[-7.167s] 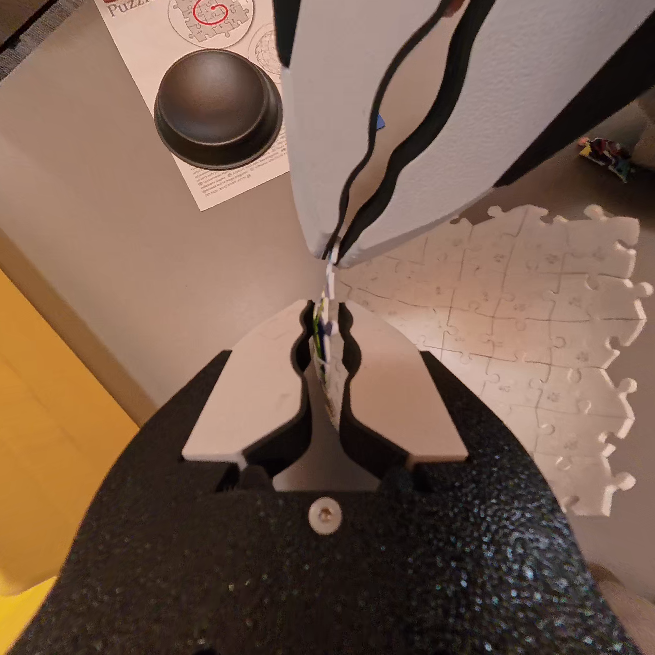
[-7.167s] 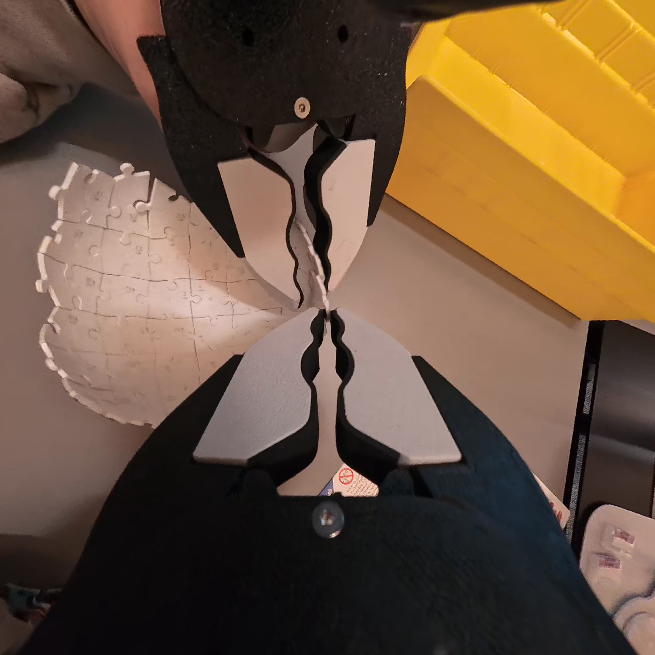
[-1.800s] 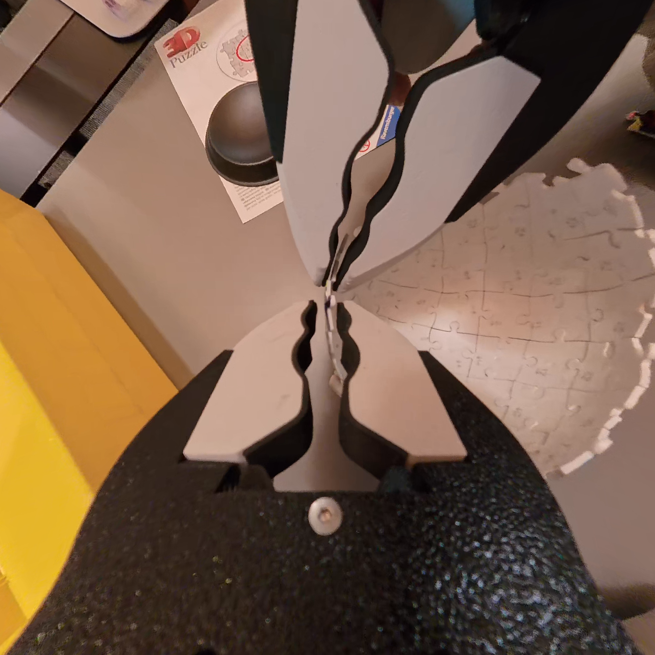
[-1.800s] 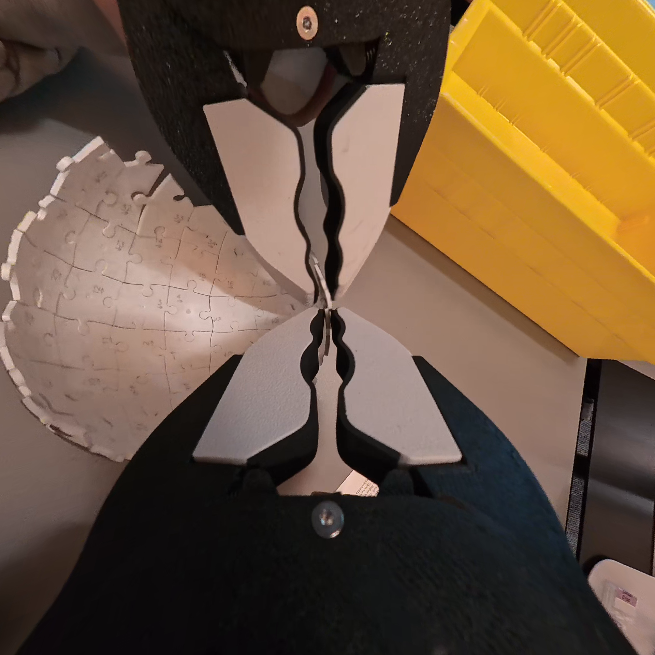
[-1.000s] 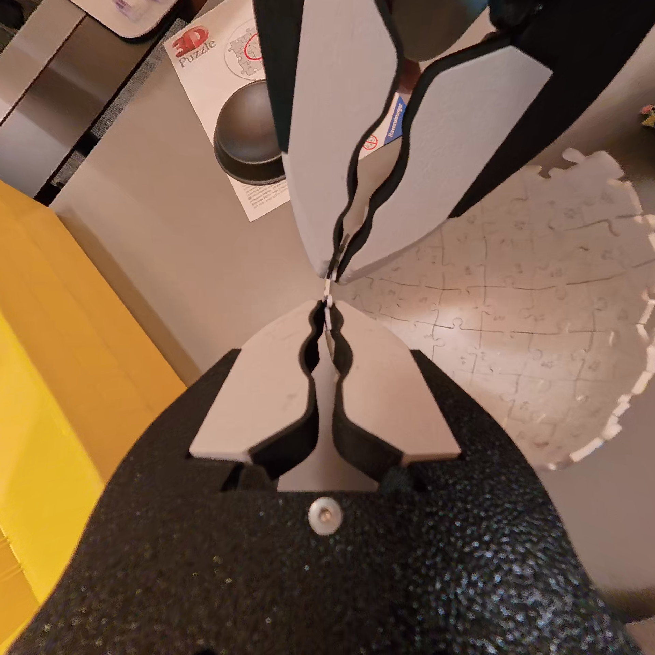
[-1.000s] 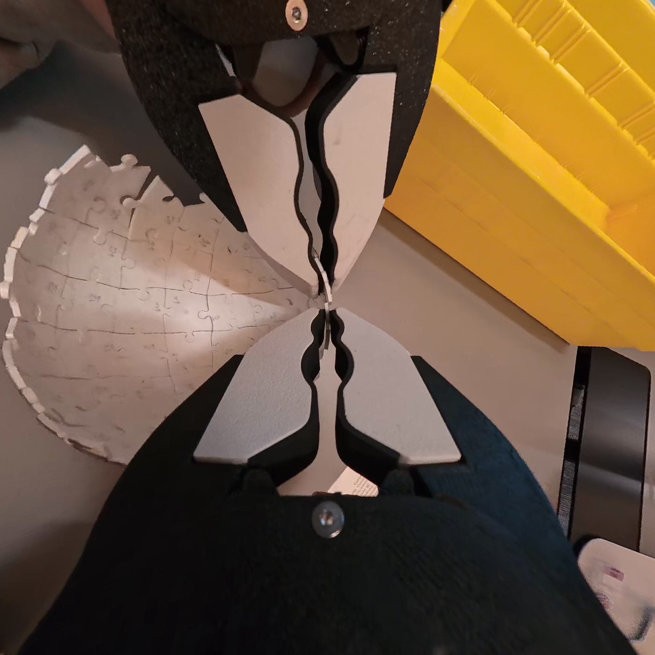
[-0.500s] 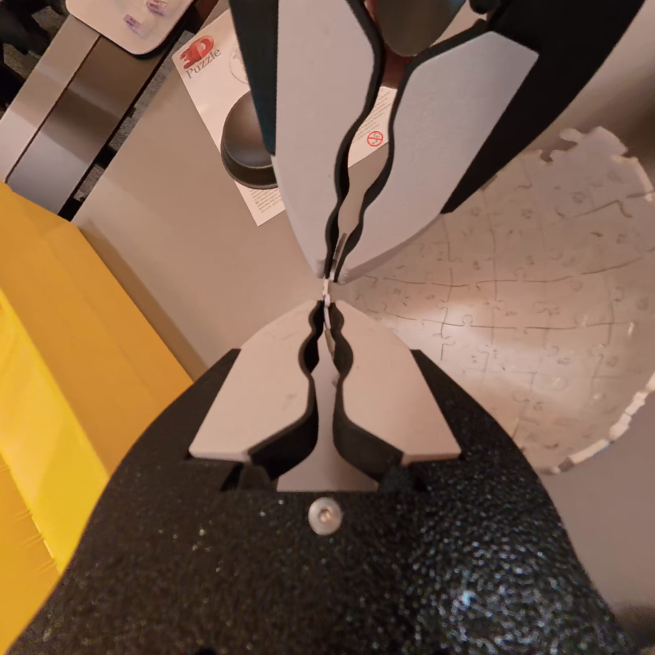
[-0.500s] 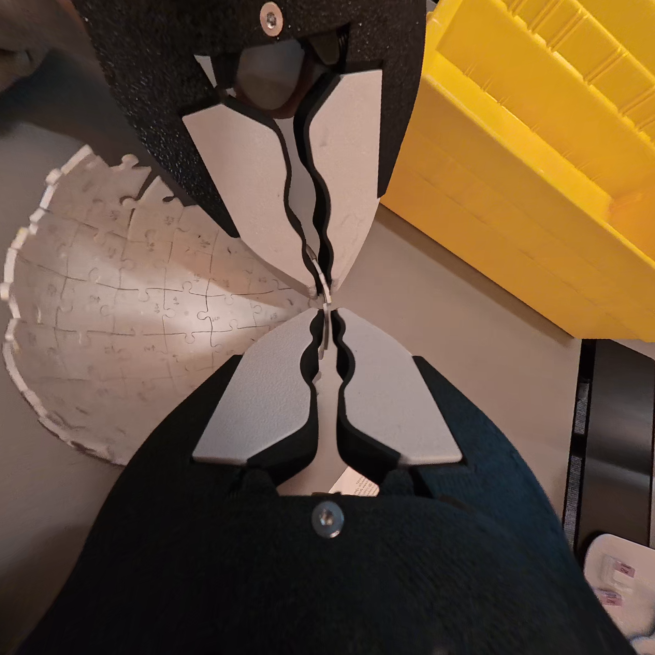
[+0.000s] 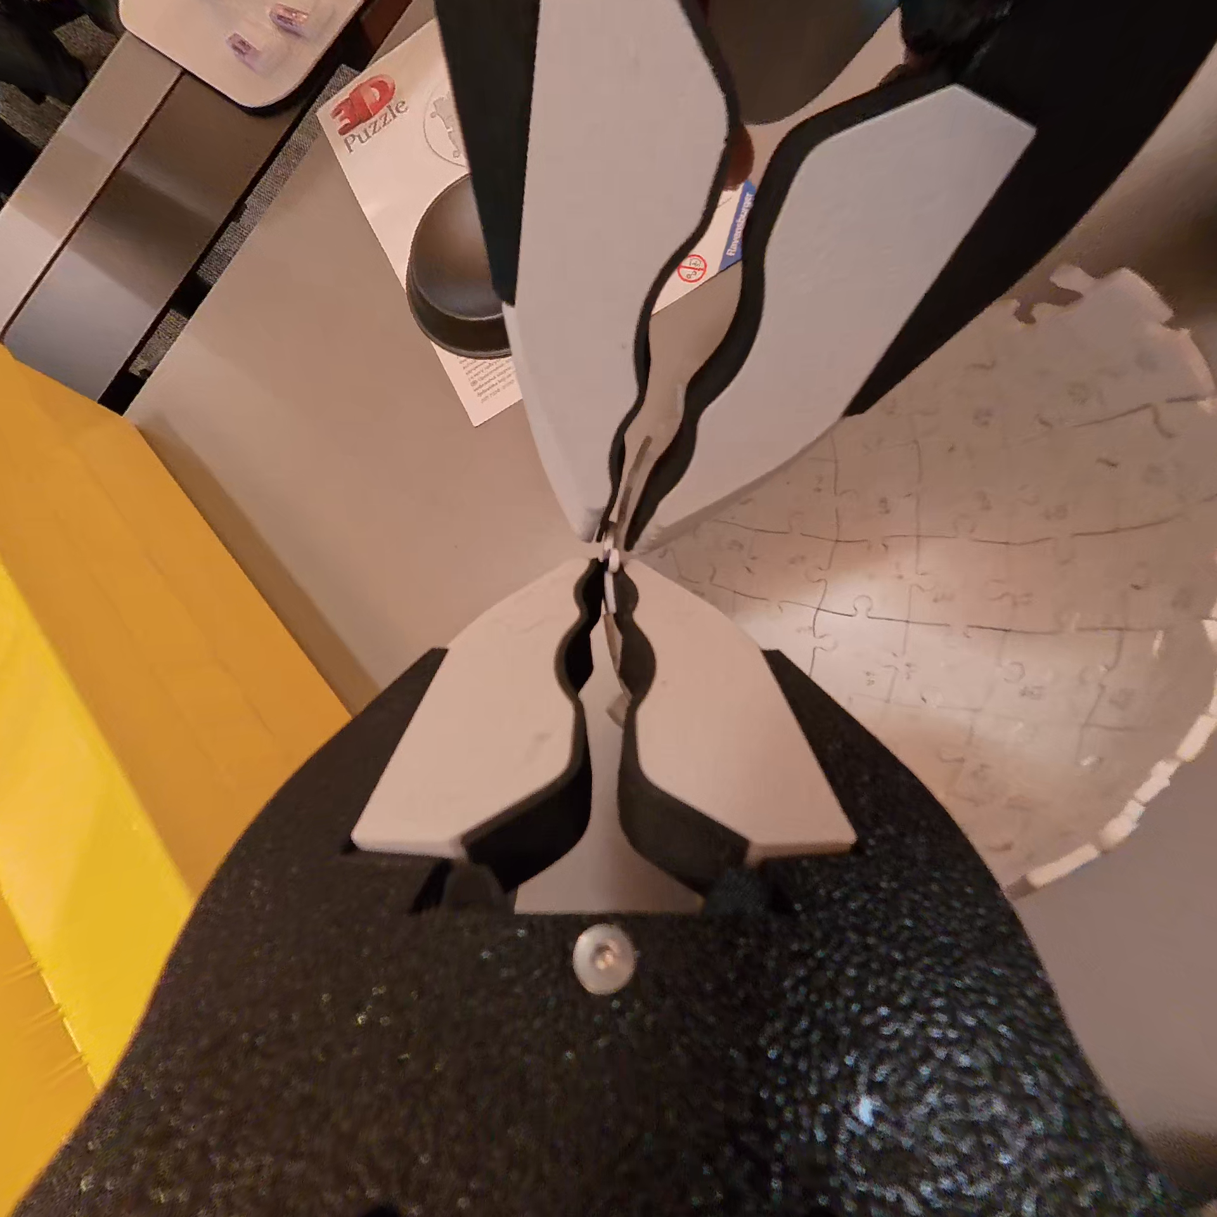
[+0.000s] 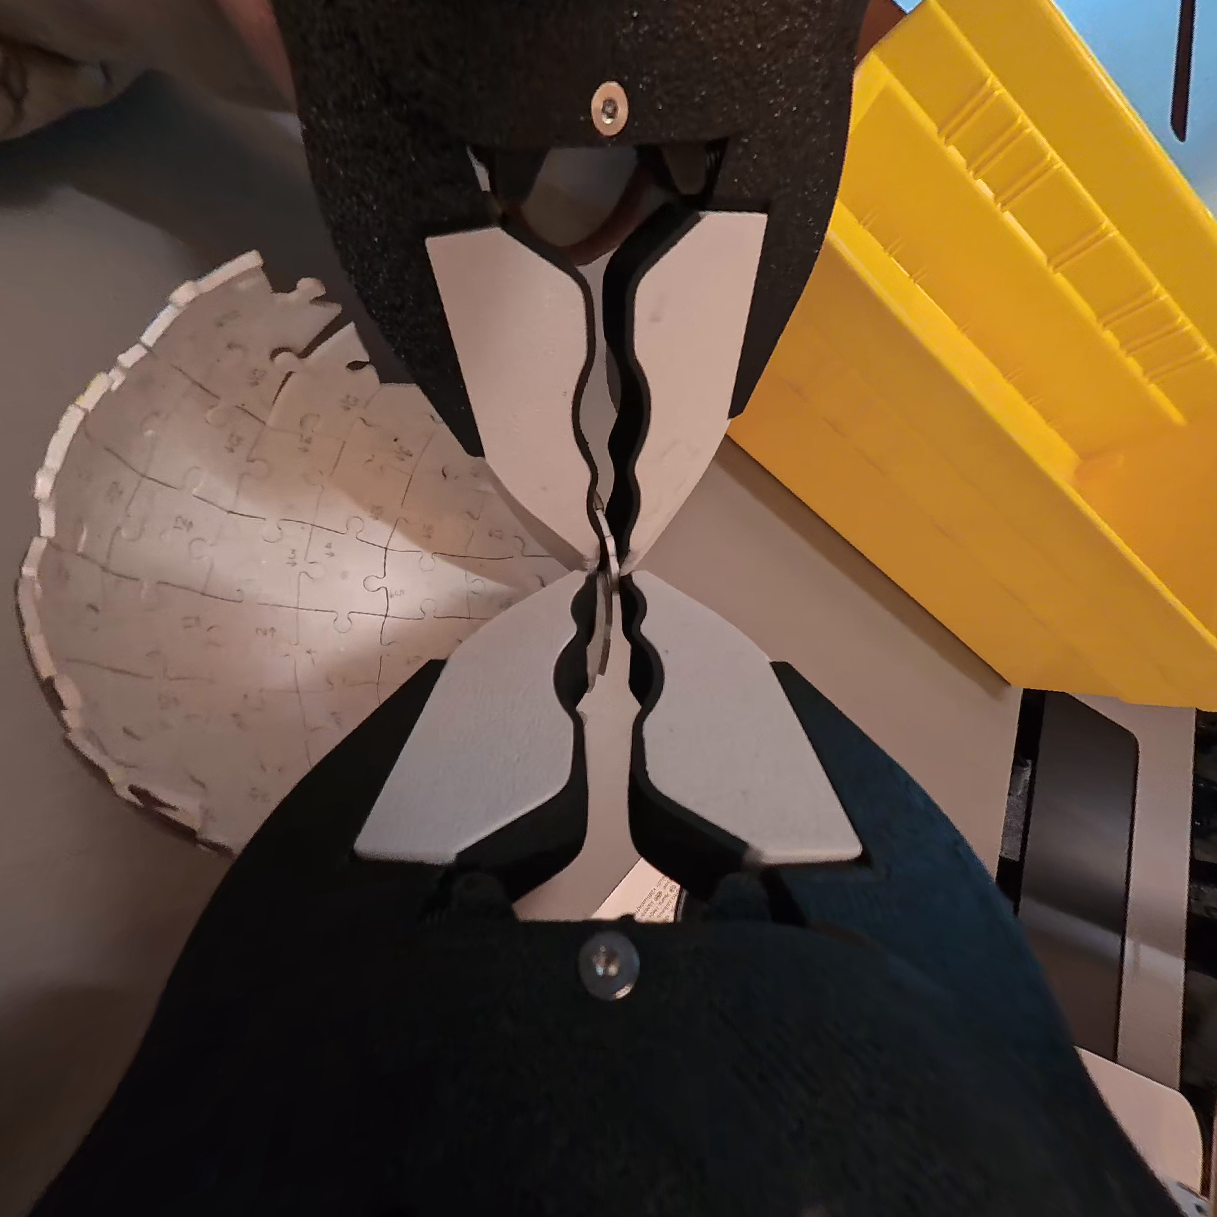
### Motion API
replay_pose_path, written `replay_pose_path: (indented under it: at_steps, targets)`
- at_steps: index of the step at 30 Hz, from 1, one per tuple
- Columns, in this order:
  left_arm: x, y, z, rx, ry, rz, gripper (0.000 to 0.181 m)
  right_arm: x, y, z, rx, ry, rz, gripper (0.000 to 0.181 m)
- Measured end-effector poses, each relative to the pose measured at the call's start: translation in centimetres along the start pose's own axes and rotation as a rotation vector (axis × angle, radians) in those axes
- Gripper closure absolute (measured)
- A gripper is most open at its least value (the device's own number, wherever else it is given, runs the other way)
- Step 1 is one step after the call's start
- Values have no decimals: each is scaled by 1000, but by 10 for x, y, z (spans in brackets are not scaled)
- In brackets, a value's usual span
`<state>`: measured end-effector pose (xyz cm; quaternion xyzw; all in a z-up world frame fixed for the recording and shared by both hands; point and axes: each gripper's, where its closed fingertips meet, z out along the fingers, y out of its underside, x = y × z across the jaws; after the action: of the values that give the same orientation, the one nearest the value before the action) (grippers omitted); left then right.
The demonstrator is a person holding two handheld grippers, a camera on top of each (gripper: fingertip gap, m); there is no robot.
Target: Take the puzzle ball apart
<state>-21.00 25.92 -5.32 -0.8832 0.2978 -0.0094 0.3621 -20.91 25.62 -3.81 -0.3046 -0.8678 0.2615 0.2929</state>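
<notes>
A small strip of joined puzzle pieces [image 9: 611, 579] is held edge-on between both grippers, above the table. My left gripper [image 9: 607, 583] is shut on its near end; my right gripper [image 9: 622, 520] comes in from the top, tip to tip, shut on the far end. In the right wrist view my right gripper [image 10: 604, 593] holds the strip [image 10: 604, 619] and the left gripper [image 10: 609, 546] faces it from above. The white half shell of the puzzle ball [image 9: 955, 593] lies open side up on the table, also in the right wrist view [image 10: 230, 560].
A yellow bin [image 9: 99, 658] stands to the left of the left view, also in the right wrist view [image 10: 988, 395]. A printed leaflet [image 9: 395, 164] with a black round stand [image 9: 448, 290] on it lies at the back. The grey table [image 9: 329, 428] ends near a metal frame [image 10: 1086, 823]. Both grippers' tips are close together, under 4 cm apart.
Both grippers have stayed shut on the strip and tip to tip. They have drifted slightly over the table, so the shell and the bin have shifted in view.
</notes>
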Motion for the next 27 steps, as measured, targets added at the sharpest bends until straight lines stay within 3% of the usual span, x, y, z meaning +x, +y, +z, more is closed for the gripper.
replay_pose_path:
  at_steps: [5, 27]
  targets:
    - [1, -1, 0, 6, 2, 1, 180, -3, 1, -1, -4, -11, -26, 168]
    - [-2, -1, -1, 5, -17, 18, 180, 2, 2, 3, -9, 18, -42, 176]
